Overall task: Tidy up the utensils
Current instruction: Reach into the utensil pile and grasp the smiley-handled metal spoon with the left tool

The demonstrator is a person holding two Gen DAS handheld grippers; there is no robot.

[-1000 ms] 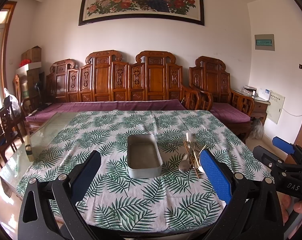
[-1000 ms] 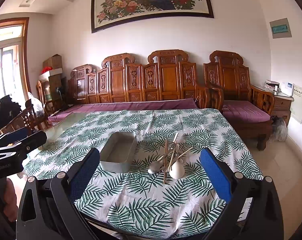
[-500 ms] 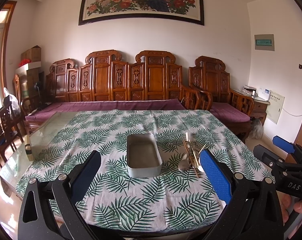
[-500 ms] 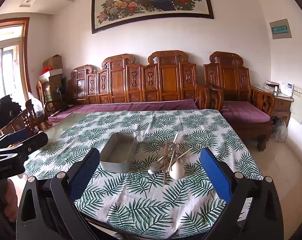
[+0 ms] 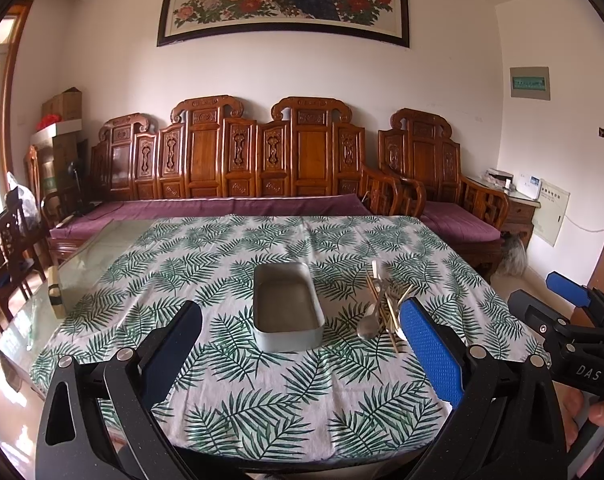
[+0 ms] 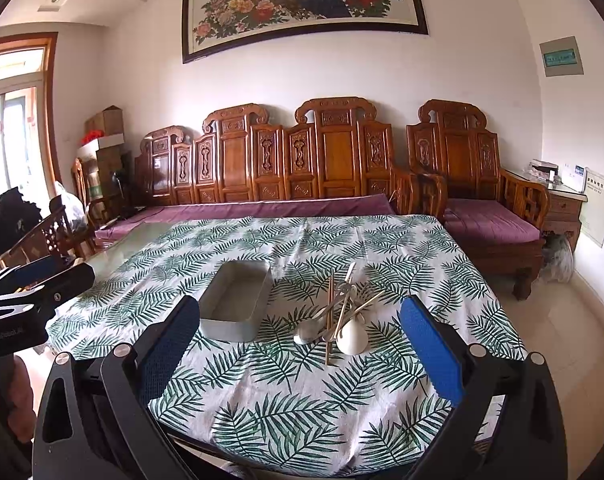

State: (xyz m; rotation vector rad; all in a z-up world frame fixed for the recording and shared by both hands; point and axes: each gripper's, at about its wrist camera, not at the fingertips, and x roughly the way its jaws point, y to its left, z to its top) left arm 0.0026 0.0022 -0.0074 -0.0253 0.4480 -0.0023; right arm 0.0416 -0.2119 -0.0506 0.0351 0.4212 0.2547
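Note:
An empty grey metal tray sits mid-table on the leaf-print cloth. To its right lies a pile of utensils: wooden chopsticks, a metal spoon and a white ceramic spoon. My left gripper is open and empty, held above the table's near edge facing the tray. My right gripper is open and empty, facing the utensil pile. Each gripper shows at the edge of the other's view.
The table carries a leaf-print cloth; bare glass shows at its left side. A small block stands on the glass edge. A carved wooden bench with purple cushions stands behind the table, chairs at the left.
Both grippers have barely moved; the view has shifted slightly. Nothing was picked up or let go.

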